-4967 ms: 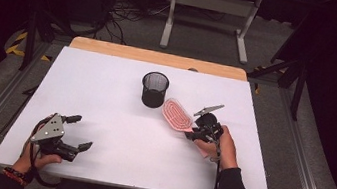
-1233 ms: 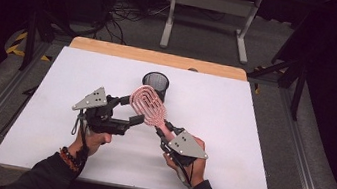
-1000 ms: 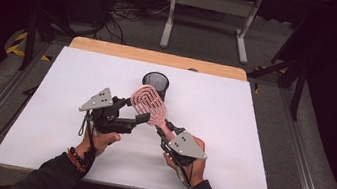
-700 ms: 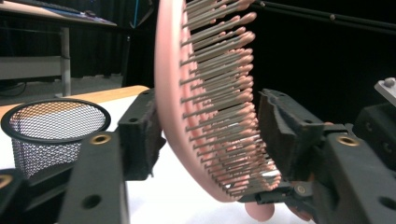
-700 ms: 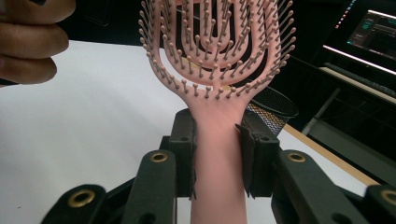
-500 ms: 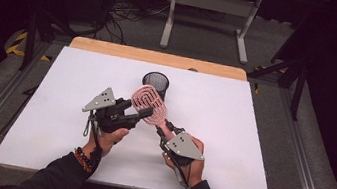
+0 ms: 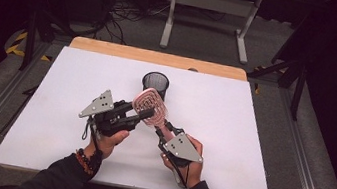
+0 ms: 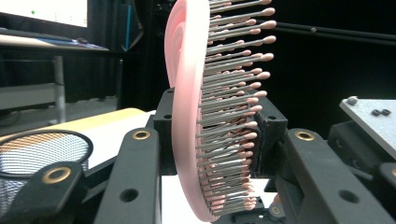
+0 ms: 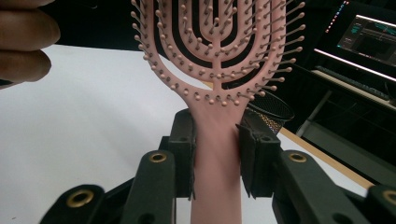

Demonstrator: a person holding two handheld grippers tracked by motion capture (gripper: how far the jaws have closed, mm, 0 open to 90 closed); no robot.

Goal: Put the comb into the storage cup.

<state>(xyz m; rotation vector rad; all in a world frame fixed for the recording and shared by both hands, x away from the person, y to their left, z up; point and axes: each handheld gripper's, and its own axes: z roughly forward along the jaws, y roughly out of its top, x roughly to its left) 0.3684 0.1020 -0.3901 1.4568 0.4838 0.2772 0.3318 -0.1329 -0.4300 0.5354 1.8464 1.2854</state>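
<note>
1. Left gripper [image 7: 139, 115], about 9 o'clock of table centre: its jaws straddle the head of the pink vented hairbrush [image 7: 150, 107], one on the flat back, one on the bristle side. The left gripper view shows the jaws narrow around the head; whether the pads press on it I cannot tell.
2. Hairbrush is held above the table, head tilted up toward 11 o'clock, just short of the black mesh cup [image 7: 155, 82].
3. Right gripper [image 9: 215, 158], at 5 o'clock of the brush: jaws clamped on the handle just below the head.
4. Step looks like a hand-over. Judgement: left pads should seat on the rim, not the bristles, which would flex and slip; right jaws should let go only once that hold is firm.
5. Surface: white table top [image 7: 251, 137], wooden edge at 12 o'clock.
6. Room: dark, grey floor, a white frame stand [image 7: 210, 2] and cables beyond.
</note>
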